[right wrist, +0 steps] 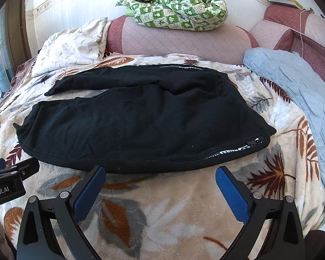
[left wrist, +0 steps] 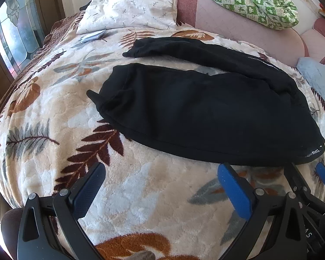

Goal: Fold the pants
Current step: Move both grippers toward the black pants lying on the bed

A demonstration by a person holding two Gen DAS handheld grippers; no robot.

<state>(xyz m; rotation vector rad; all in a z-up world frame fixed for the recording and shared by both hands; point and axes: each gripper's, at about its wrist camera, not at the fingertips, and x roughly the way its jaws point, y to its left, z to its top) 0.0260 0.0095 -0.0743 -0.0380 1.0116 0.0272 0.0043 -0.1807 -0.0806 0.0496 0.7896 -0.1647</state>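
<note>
Black pants (left wrist: 195, 112) lie spread on a leaf-patterned blanket (left wrist: 140, 190), legs pointing left, waistband with white lettering at the right. They also show in the right wrist view (right wrist: 140, 125). My left gripper (left wrist: 162, 173) is open and empty, hovering just short of the pants' near edge. My right gripper (right wrist: 160, 173) is open and empty, its fingertips close to the near hem by the waistband lettering (right wrist: 234, 149). The right gripper's fingers (left wrist: 322, 173) show at the right edge of the left wrist view.
A white leaf-print pillow (left wrist: 130, 8) lies at the far left, small cards (left wrist: 92, 36) beside it. A pink headboard cushion (right wrist: 184, 41) carries a green checked quilt (right wrist: 173, 4). A light blue quilt (right wrist: 296, 91) lies to the right. A window (left wrist: 13, 32) is at the left.
</note>
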